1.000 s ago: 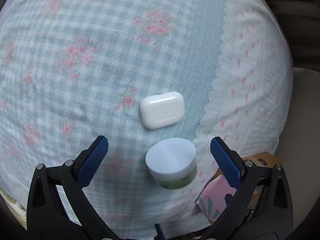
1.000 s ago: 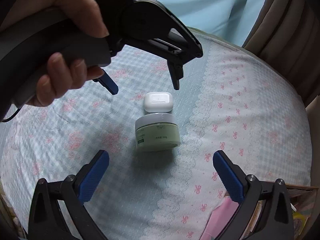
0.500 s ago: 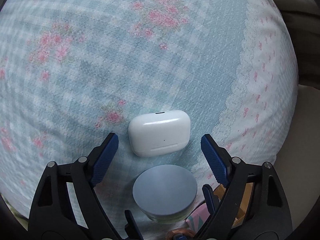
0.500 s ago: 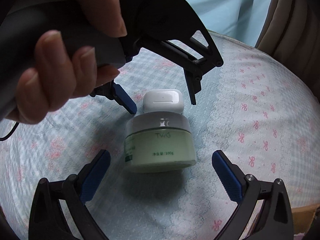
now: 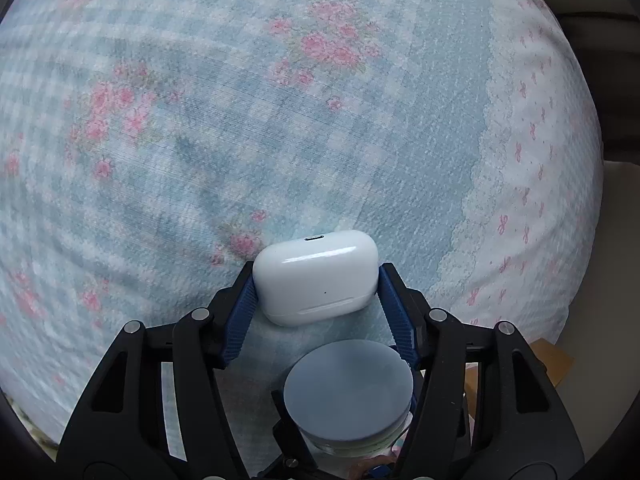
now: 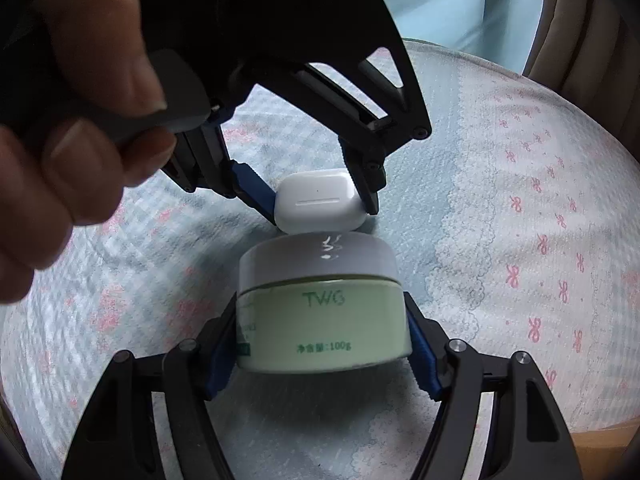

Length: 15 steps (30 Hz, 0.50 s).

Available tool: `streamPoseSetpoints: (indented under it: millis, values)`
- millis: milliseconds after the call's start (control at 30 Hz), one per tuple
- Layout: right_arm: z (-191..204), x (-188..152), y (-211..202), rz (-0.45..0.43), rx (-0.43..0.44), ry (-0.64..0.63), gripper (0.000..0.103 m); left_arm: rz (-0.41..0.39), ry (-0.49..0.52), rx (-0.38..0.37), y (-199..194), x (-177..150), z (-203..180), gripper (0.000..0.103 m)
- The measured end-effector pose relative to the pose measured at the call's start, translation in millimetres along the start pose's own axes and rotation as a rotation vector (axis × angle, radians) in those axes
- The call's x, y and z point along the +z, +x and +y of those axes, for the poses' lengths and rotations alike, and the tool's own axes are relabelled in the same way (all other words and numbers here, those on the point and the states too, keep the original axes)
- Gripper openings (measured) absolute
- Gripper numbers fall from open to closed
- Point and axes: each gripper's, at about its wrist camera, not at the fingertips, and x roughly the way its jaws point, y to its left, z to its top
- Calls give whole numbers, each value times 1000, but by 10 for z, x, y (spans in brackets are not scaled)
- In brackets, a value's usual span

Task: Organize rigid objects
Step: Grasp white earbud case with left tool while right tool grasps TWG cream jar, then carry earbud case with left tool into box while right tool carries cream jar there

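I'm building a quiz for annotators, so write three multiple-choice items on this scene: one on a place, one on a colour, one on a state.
1. Where is the white earbud case relative to the cream jar, in the right wrist view?
A. Just behind it
B. Under it
C. Inside it

2. What colour is the jar's body?
A. Red
B. Pale green
C. Black

3. What is the left hand-held gripper doing?
A. Hanging open away from everything
B. Closed on the jar
C. Closed on the earbud case

Answers:
1 A: the case shows directly beyond the jar's lid on the checked bedding.
2 B: the wall below the grey lid is light green with printed lettering.
3 C: its blue pads press both sides of the case, while the right hand-held gripper clamps the jar.
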Motion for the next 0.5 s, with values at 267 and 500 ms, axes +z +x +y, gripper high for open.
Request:
streamPoseSetpoints:
  millis: [267,500]
  values:
    - [25,-6,-50,11,-2,15,68,-26,24,-25,-156,-34,50,56]
    - [84,-115,-245,10,-16,40,68,-44,38,-46,-365,-108,122,56]
